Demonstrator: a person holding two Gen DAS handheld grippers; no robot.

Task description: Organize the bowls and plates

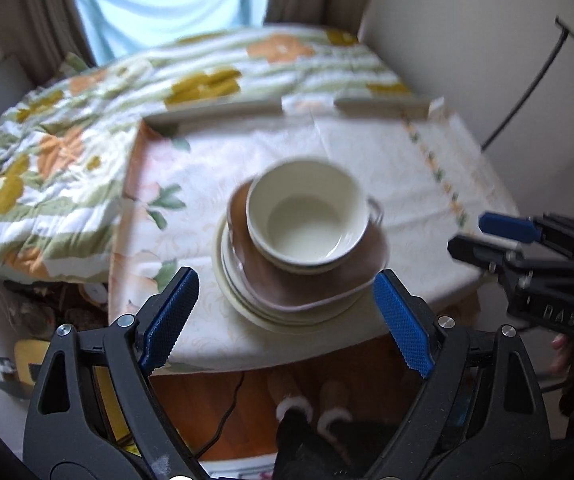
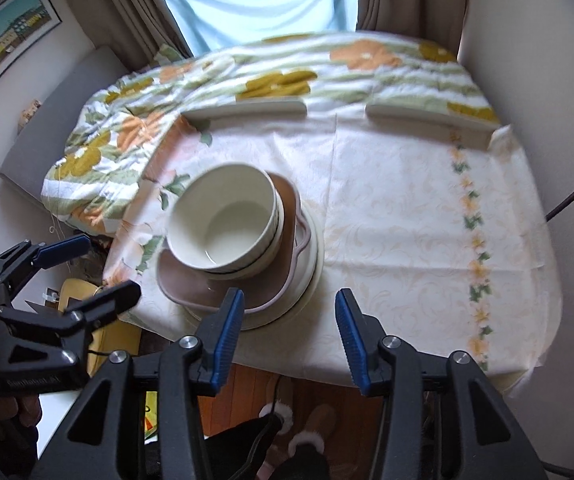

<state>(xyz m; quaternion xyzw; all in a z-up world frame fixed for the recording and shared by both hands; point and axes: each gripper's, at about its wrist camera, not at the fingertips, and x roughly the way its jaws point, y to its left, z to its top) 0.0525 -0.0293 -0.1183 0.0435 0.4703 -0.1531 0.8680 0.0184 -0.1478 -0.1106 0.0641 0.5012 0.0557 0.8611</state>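
- Stack of dishes: a cream bowl [image 1: 307,216] sits uppermost, nested in a second cream bowl [image 2: 263,266] of which only the rim shows in the right wrist view.
- Below the bowls lies a brown plate [image 1: 319,284] with rounded corners, and below that several round cream plates [image 1: 243,300], all piled one upon another.
- The stack stands on the table [image 1: 427,184], near its front edge and toward its left side; the table carries a pale cloth with flower prints and a floral strip along its right.
- Left gripper [image 1: 287,320]: jaws spread wide and empty, held just in front of the stack, with the blue pads [image 1: 169,316] flanking the plates in the left wrist view but touching nothing.
- Right gripper [image 2: 289,336]: jaws spread and empty, held at the front edge of the table just right of the stack; its left pad overlaps the plate rims in the right wrist view, though contact cannot be told.
- Each gripper appears at the edge of the other's view, well apart from the dishes.
- Behind the table: a bed with a flowered quilt [image 2: 215,80], and curtains [image 2: 135,12] framing a bright window.
- Two pale flat bars [image 2: 247,110] lie along the far edge of the table.
- Under the table: a wooden floor and slippers [image 1: 295,400] with fleecy cuffs.
- A framed picture [image 2: 7,48] hangs on the left wall.
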